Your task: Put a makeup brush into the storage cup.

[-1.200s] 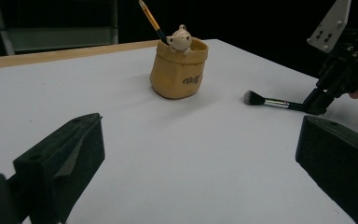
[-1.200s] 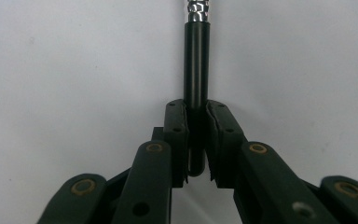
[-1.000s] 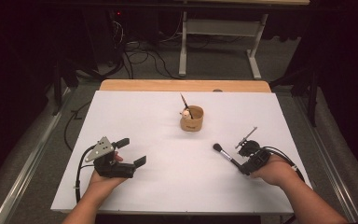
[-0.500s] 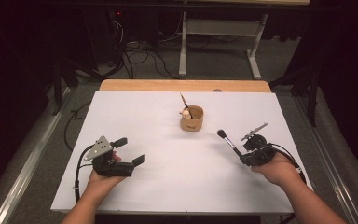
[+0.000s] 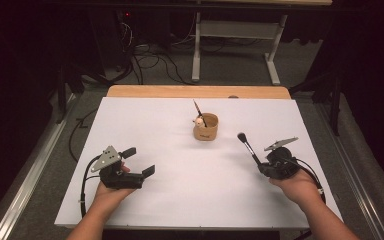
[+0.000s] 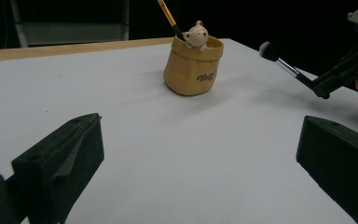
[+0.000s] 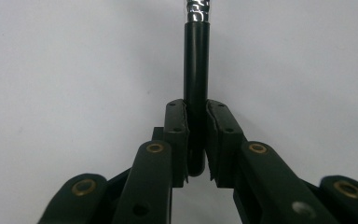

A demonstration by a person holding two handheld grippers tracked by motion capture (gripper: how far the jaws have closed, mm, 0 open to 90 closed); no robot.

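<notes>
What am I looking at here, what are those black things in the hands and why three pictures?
A person sits at a white table holding a hand-operated black tool in each hand. The high view looks down from above; the other two views come from cameras riding on each tool. The left tool is open and holds nothing. The right tool is shut on a brush, gripped by its handle. Mid-table stands a tan cup with another brush and a small bear figure in it.

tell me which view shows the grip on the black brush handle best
The right gripper view: the right gripper has both pads shut on the brush handle. The high view shows the whole brush from afar; the left gripper view shows its head end, with the grip hard to make out.
</notes>
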